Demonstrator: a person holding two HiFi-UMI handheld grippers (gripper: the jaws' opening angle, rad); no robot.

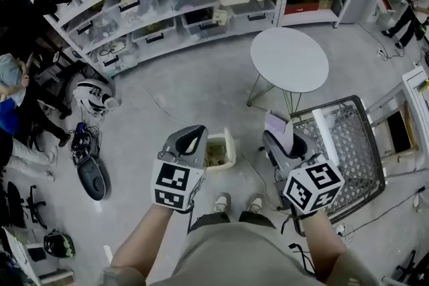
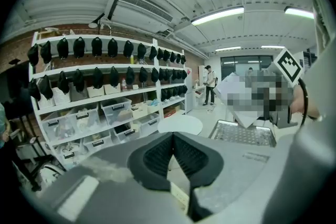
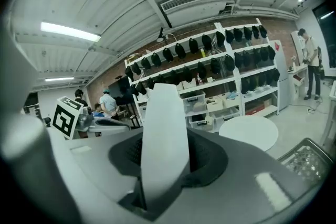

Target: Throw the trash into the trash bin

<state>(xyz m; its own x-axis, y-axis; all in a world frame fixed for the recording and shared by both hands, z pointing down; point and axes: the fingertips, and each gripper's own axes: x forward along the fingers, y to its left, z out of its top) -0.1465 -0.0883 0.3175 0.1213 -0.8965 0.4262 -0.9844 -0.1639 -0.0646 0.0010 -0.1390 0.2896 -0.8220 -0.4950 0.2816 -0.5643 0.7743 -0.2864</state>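
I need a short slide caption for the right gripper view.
Right gripper holds a white sheet of paper; shelves and a round table stand behind.

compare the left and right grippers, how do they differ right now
The left gripper has its jaws together with nothing between them; the right gripper clamps a white sheet of paper. In the head view the left one is beside the trash bin, the right one beside the wire cart. Both point toward the shelves.
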